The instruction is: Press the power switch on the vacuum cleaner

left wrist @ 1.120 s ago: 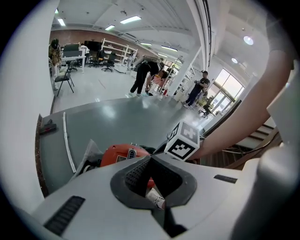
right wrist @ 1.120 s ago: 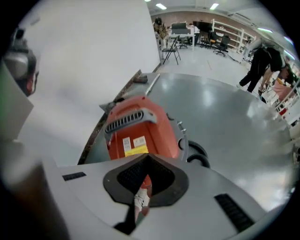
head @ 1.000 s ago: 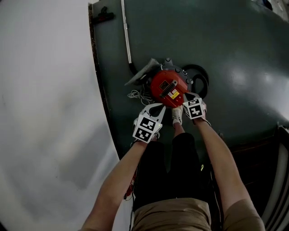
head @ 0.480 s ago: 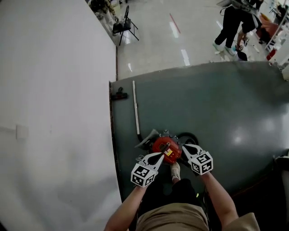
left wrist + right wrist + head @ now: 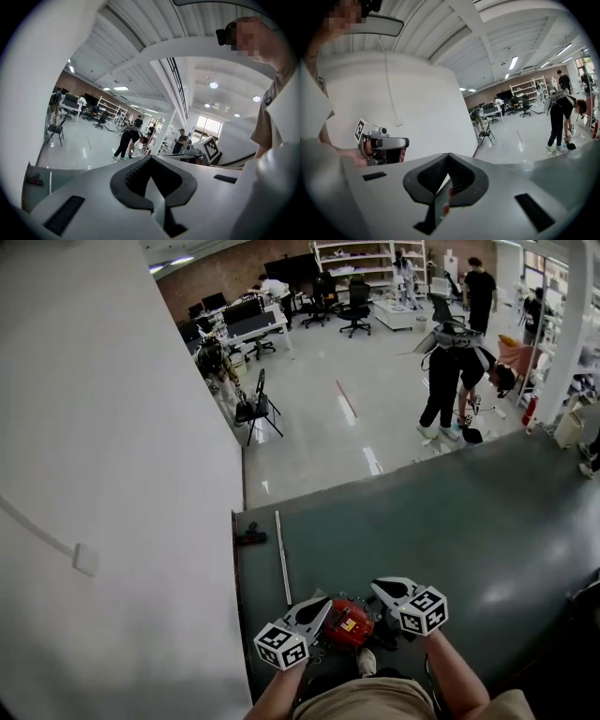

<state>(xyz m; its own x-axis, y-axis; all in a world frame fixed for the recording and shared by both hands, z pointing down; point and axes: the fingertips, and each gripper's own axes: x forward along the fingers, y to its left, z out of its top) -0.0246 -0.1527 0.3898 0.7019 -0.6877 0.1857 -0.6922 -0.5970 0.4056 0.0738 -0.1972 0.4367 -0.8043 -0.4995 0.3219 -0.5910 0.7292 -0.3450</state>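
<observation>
- Down at the person's feet, on the dark green floor mat (image 5: 487, 521), sits the vacuum cleaner (image 5: 347, 622). It has a round, glossy red body with a small yellow label on top and dark fittings round its edge.
- It lies close to the white wall (image 5: 112, 474), with a thin metal tube (image 5: 282, 568) stretched out on the mat just beyond it.
- Left hand-held gripper (image 5: 321, 607): jaws pressed together at the tips, nothing between them. It's held over the cleaner's left edge in the head view.
- Right hand-held gripper (image 5: 381, 588): jaws also closed tip to tip and empty. It's just to the right of the red body, and its own view catches a sliver of red below the tips.
- Both point out into the room, where people stand on the shiny pale floor (image 5: 356, 390).
</observation>
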